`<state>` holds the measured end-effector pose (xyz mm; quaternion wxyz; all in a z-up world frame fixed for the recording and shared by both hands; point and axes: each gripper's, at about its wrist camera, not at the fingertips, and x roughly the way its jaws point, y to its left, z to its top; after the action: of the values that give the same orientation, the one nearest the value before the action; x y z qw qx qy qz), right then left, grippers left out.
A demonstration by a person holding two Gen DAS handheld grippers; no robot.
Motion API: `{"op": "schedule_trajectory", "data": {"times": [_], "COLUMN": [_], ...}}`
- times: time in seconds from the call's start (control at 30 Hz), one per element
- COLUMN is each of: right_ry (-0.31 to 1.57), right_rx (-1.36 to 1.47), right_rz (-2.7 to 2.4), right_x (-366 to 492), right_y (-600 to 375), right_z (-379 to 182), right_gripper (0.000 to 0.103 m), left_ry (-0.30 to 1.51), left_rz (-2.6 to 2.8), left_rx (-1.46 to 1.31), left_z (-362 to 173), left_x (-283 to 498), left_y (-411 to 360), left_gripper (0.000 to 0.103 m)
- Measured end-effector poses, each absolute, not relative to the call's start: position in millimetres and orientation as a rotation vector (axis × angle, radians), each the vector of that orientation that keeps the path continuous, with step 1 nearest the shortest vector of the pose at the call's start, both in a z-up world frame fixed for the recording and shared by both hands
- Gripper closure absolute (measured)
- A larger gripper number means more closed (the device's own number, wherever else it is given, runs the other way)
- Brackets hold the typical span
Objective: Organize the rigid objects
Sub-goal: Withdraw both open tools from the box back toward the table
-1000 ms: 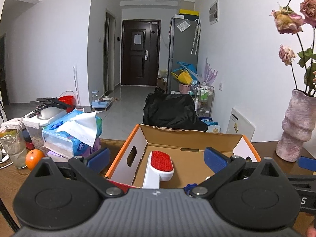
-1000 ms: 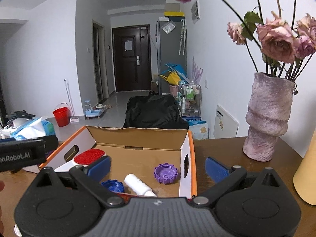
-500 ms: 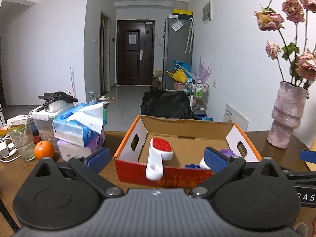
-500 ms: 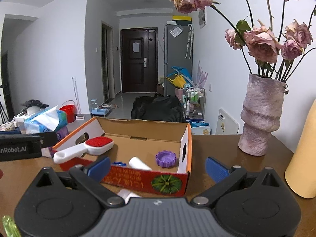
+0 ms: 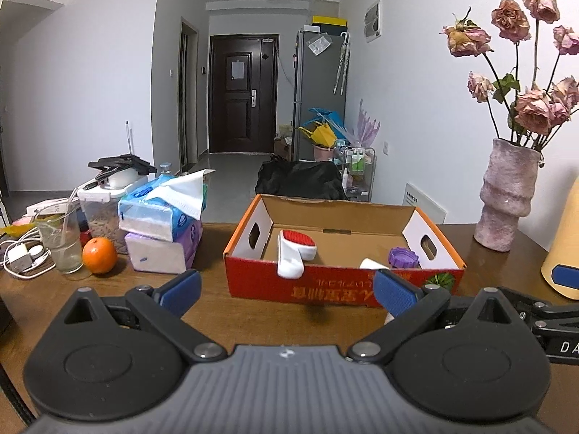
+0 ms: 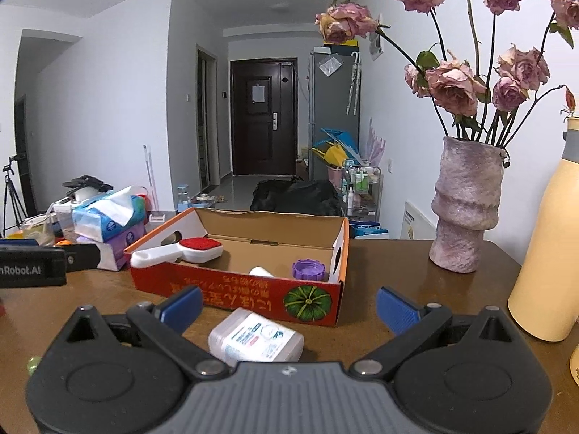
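Observation:
A red cardboard box (image 5: 340,289) (image 6: 235,294) stands open on the brown table. Inside lie a white brush with a red pad (image 5: 295,249) (image 6: 181,251), its handle over the front wall, a purple cap (image 5: 403,256) (image 6: 307,270) and a white bottle (image 5: 372,264) (image 6: 261,272). A clear labelled plastic bottle (image 6: 255,340) lies on the table in front of the box, between the right gripper's fingers. My left gripper (image 5: 287,293) and right gripper (image 6: 287,305) are both open and empty, held back from the box.
Stacked tissue packs (image 5: 164,224), an orange (image 5: 99,260), a glass (image 5: 61,242) and chargers sit left of the box. A pink vase of dried roses (image 5: 506,202) (image 6: 465,206) and a yellow flask (image 6: 546,253) stand at the right.
Both grippers have pulled back from over the box toward the table's near edge. The box front and the clear bottle on the table have come into view.

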<state>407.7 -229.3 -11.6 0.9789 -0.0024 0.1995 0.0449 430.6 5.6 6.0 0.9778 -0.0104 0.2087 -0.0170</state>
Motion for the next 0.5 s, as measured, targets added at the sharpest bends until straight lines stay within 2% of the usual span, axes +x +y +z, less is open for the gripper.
{"op": "schedule_trajectory", "data": {"times": [0.5], "right_ry": [0.417], "right_rx": [-0.021], "right_rz": [0.122], "right_x": [353.5], "right_y": [-221.9], "right_z": [-22.6], "right_gripper": [0.000], "left_ry": [0.463], "left_rz": [-0.042], "left_rx": [-0.010], "left_z": [-3.1], "left_x": [372.7], "left_y": [18.8], "left_gripper": [0.000]}}
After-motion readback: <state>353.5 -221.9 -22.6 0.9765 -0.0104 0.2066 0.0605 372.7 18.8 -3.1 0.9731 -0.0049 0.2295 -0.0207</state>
